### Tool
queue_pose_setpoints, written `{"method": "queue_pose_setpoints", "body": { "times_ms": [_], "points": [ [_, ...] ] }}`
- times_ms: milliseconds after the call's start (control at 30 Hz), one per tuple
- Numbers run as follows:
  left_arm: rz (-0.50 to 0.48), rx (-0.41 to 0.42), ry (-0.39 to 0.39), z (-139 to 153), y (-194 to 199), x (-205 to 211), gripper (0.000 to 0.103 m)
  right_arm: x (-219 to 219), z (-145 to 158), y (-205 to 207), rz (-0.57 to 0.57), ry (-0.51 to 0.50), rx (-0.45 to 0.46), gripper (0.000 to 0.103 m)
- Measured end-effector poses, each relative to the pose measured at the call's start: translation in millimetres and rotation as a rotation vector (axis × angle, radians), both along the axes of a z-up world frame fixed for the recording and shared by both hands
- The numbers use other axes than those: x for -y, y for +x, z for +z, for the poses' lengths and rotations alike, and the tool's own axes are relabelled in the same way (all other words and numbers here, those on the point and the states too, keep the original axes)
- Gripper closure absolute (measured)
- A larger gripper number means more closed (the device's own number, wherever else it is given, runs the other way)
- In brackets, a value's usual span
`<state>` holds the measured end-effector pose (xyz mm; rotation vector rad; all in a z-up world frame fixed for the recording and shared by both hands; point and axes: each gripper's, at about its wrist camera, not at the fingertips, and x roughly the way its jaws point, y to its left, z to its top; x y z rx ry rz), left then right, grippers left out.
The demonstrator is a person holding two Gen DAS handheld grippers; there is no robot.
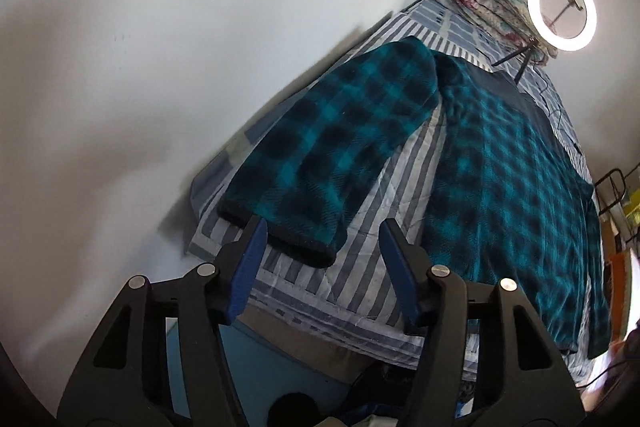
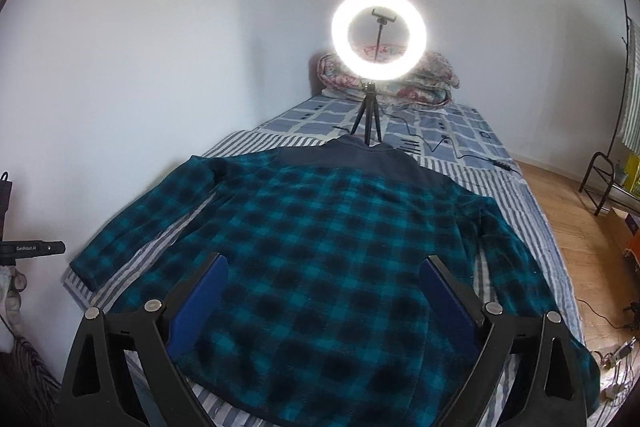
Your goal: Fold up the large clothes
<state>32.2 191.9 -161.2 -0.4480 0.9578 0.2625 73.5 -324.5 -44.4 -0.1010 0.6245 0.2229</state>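
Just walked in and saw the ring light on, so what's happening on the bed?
A person with two handheld grippers is about to fold a teal plaid jacket spread flat on the striped bed. The left gripper is open near the sleeve cuff. The right gripper hangs open over the hem. Nothing is gripped yet.

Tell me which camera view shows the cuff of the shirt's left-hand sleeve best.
The left wrist view. The dark ribbed cuff of the teal-and-black plaid fleece shirt lies large and close there, just beyond the left hand-held gripper. The right wrist view shows that cuff only small, near the left edge of the striped bedcover.
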Motion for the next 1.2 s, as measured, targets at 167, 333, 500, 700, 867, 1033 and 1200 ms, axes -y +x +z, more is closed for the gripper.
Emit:
{"method": "queue_pose_setpoints", "body": {
  "times_ms": [167, 333, 500, 700, 867, 1033, 1200],
  "points": [
    [0.106, -0.037, -0.164, -26.8, 6.4, -28.0, 0.045, -1.0, -22.0, 3.3, 0.014, 0.000, -0.011, 0.007],
    [0.142, -0.078, -0.176, -45.7, 17.5, -35.9, 0.045, 2.6, -37.8, 7.2, 0.022, 0.000, -0.030, 0.008],
    [0.193, -0.124, -0.231, -70.4, 25.0, -43.8, 0.045, 2.5, -38.0, 7.9, 0.035, -0.019, -0.020, 0.008],
    [0.243, -0.153, -0.247, -89.4, 26.1, -54.0, 0.045, 6.5, -40.1, 8.3, 0.025, -0.016, -0.024, 0.008],
    [0.248, -0.142, -0.202, -92.5, 34.4, -55.4, 0.051, 5.1, -43.9, 11.4, 0.024, -0.019, -0.038, 0.008],
    [0.173, -0.090, -0.075, -77.2, 46.7, -41.0, 0.095, 1.0, -46.7, 13.6, 0.033, -0.027, -0.055, 0.008],
    [0.022, 0.037, 0.080, -35.3, 55.2, 1.3, 0.096, 1.4, -54.7, 22.5, 0.042, -0.013, -0.118, 0.015]
  ]
}}
